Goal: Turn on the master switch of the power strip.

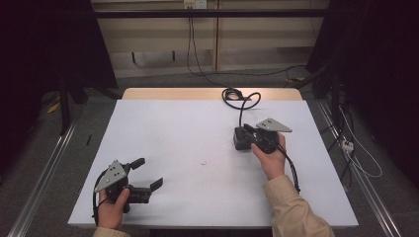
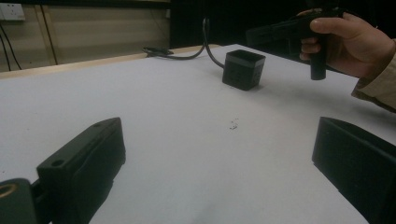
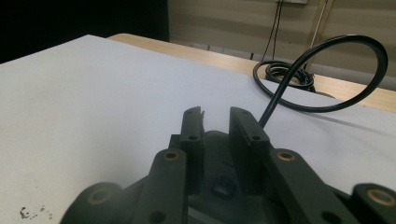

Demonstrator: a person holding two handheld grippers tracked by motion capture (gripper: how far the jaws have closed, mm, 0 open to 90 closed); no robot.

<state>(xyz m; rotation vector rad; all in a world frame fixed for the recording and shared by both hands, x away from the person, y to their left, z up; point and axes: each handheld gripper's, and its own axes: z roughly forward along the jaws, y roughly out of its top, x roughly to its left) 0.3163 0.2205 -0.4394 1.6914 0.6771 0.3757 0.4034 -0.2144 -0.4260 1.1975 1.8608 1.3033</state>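
We keep the left gripper (image 1: 146,175) low at the near left corner, jaws spread wide around nothing, so the right gripper (image 1: 246,135) can clamp the black adapter block (image 2: 243,69) right of the table's (image 1: 188,148) centre.

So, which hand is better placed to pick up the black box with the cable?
Right. The right tongs are at the black box; the left tongs sit open and empty near the front left edge, far away.

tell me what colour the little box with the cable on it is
Black, like its cable. The box shows best in the left gripper view, standing on the white table.
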